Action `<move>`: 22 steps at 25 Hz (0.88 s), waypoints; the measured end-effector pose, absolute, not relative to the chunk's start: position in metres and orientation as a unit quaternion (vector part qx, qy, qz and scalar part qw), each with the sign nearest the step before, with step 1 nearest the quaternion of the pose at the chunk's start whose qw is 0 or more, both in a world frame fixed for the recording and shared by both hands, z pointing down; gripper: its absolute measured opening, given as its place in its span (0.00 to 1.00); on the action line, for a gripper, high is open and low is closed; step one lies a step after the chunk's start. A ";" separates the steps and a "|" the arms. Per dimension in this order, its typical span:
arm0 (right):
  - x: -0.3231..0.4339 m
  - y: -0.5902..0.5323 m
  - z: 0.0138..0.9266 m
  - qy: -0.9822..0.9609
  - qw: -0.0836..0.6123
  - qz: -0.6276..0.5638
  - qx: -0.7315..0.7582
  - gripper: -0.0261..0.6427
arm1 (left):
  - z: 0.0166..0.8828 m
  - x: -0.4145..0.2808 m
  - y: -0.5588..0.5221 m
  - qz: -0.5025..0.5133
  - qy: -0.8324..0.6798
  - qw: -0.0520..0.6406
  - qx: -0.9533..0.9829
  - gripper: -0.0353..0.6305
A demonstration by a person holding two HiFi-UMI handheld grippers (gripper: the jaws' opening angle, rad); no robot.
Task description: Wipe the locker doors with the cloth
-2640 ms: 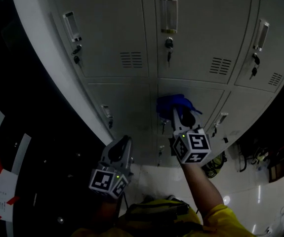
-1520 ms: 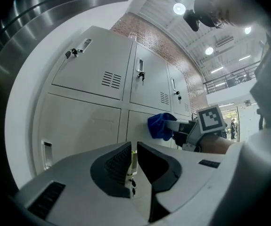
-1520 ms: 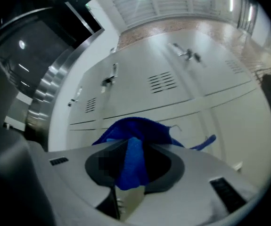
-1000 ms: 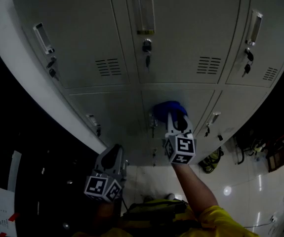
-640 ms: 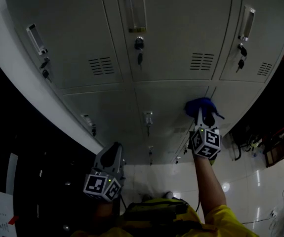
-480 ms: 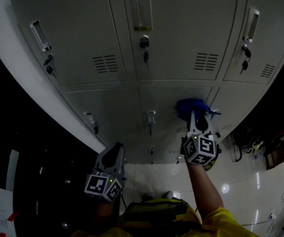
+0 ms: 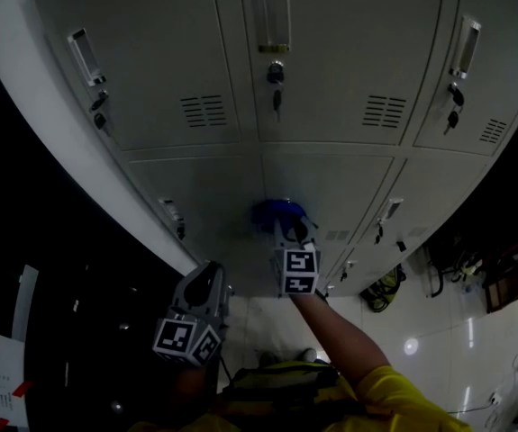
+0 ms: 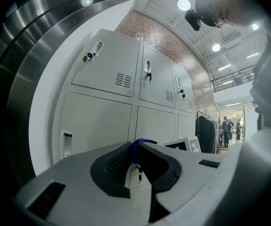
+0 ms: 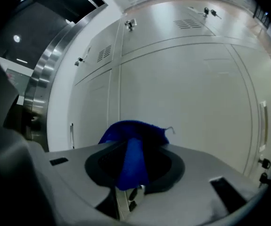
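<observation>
Dim head view; bright, fisheye-warped gripper views.

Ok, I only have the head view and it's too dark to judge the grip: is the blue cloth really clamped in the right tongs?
Observer: Yes. The right gripper view shows the right tongs shut on the blue cloth, with a fold running down between the jaws.
Operator: And the left tongs?
Observer: The left gripper view shows the left tongs closed with nothing between them.
Operator: Anyone close by?
Observer: Only in the left gripper view: people stand far off, towards that view's right.
</observation>
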State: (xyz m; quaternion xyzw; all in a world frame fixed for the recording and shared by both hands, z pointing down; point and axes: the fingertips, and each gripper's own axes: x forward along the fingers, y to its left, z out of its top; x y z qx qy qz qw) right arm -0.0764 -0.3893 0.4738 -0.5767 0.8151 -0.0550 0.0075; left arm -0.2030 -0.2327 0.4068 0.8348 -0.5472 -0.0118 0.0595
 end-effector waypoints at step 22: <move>-0.066 -0.368 0.522 0.816 -0.007 -0.074 -0.574 0.20 | 0.413 -0.212 -0.236 -0.017 -0.549 0.064 0.833 0.12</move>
